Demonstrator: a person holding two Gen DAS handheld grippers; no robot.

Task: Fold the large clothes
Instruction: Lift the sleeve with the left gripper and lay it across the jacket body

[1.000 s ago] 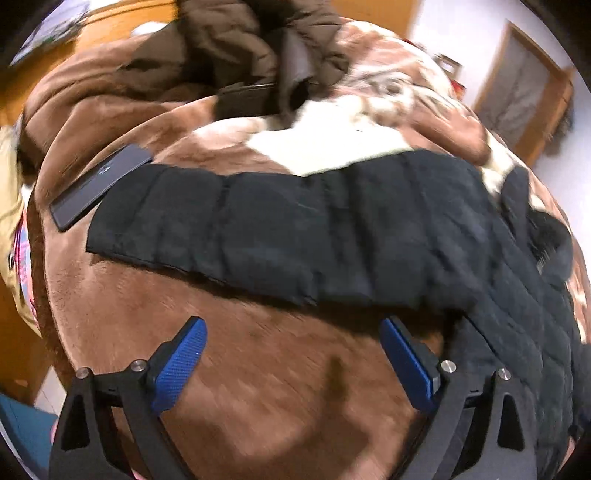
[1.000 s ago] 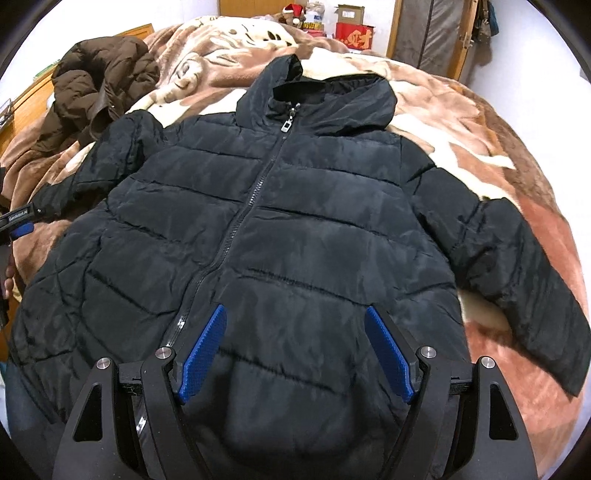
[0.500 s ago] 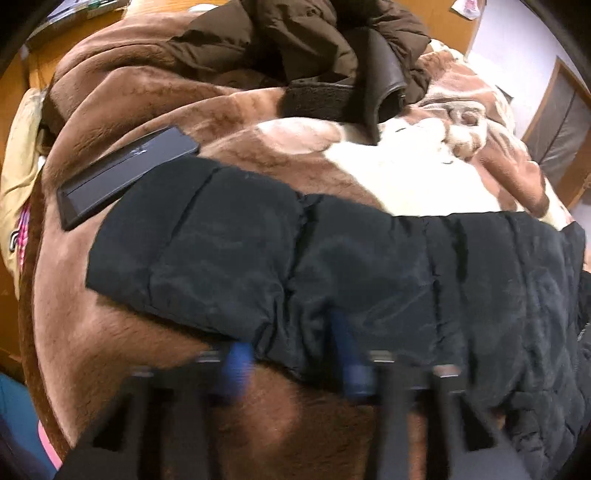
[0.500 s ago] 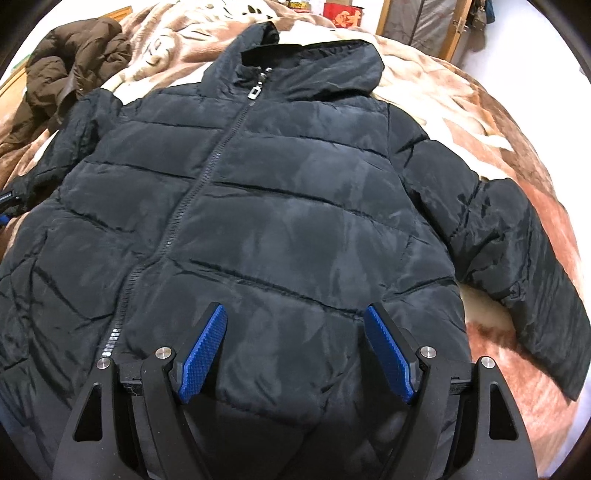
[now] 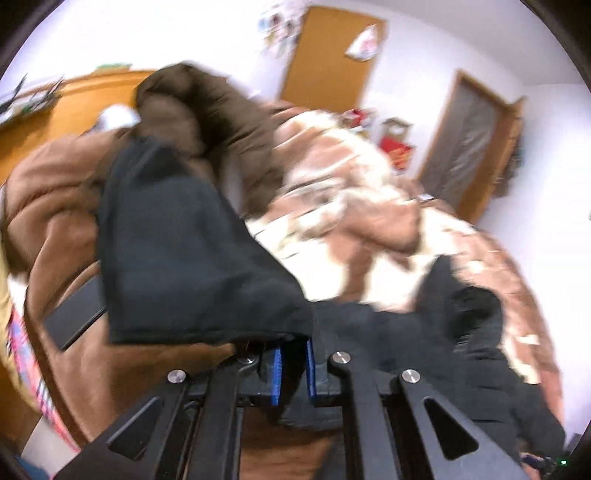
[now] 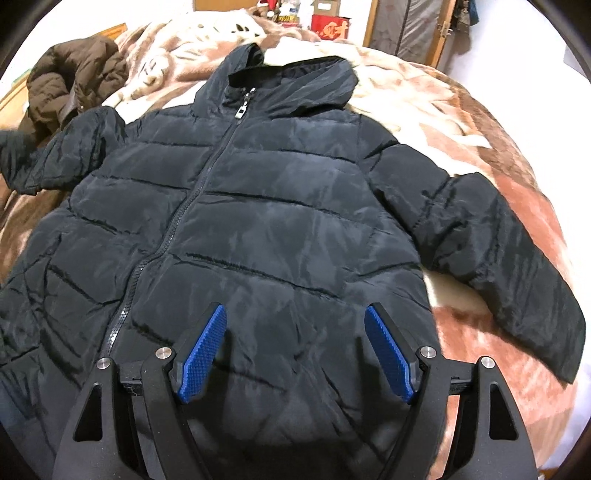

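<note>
Left wrist view: the left tool (image 5: 293, 369) has just been closing and now pinches the black sleeve (image 5: 177, 258) near its cuff, fabric bunched between the blue pads (image 5: 277, 373). The cuff end stands up off the bed (image 5: 388, 221), in front of the brown coat (image 5: 207, 122) at the far left. A flat dark slab (image 5: 74, 314) lies on the blanket at the left. The picture is blurred; no writing can be read here.

Right wrist view: the jacket (image 6: 258, 206) lies face up on the bed, zipped, hood at the far end, its right sleeve spread out to the right. The right tool (image 6: 295, 350) hangs over the near hem with its jaws spread, holding nothing.

The step in hand looks like the 1st fold: carrying the left sleeve across the chest. Next it needs laying flat over the zip before release. A red box (image 6: 330, 26) at the far wall bears a gold character, too small to read surely.
</note>
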